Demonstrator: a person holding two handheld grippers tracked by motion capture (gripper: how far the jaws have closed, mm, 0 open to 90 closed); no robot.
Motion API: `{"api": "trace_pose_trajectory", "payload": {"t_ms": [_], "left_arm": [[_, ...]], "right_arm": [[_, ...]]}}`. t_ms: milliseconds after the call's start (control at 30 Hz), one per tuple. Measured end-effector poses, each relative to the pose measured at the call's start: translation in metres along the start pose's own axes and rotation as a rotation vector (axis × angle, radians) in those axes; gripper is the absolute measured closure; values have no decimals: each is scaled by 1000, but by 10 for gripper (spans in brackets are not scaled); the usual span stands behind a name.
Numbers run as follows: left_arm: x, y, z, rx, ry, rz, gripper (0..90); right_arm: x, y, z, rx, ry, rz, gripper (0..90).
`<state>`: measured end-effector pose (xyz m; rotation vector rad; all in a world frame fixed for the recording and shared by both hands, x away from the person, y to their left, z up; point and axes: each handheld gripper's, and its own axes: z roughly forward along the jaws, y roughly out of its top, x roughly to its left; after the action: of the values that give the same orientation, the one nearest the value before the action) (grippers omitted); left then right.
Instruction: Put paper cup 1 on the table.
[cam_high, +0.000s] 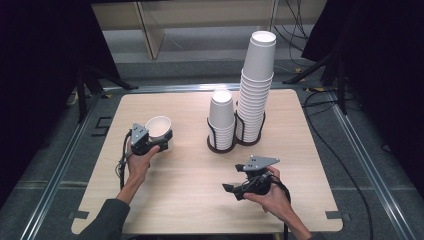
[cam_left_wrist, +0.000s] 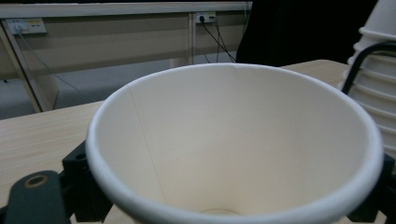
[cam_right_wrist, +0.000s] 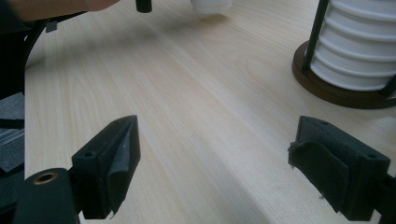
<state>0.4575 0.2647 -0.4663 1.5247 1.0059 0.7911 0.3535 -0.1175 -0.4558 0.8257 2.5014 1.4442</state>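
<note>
Over the table's (cam_high: 200, 200) left side in the high view, the left gripper (cam_high: 161, 136) pinched a white paper cup (cam_high: 158, 127), mouth tilted toward the person. Left gripper view: the cup (cam_left_wrist: 233, 144) sat clamped between black jaws. Right gripper view: the right gripper (cam_right_wrist: 215, 168) hung with jaws spread over bare wood near the cup holder (cam_right_wrist: 336, 91).

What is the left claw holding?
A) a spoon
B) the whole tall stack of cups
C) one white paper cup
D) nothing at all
C: in the high view the left claw is closed around a single white paper cup, tipped so its open mouth shows, while the tall stack stands apart in its holder on the table.
</note>
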Motion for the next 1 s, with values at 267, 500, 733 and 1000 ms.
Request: {"api": "trace_pose_trajectory", "payload": {"t_ms": [267,500,733,1000], "left_arm": [[0,4,19,18,24,10,120],[2,8,37,4,48,5,120],[4,10,50,10,70,11,120],[11,3,61,6,103,-9,115]], "right_arm": [[-3,0,0,-5,-10,-19,161],[-2,0,1,5,30,4,161],[-1,0,0,-6,4,-4,161],[-1,0,0,-3,10,-5,161]]}}
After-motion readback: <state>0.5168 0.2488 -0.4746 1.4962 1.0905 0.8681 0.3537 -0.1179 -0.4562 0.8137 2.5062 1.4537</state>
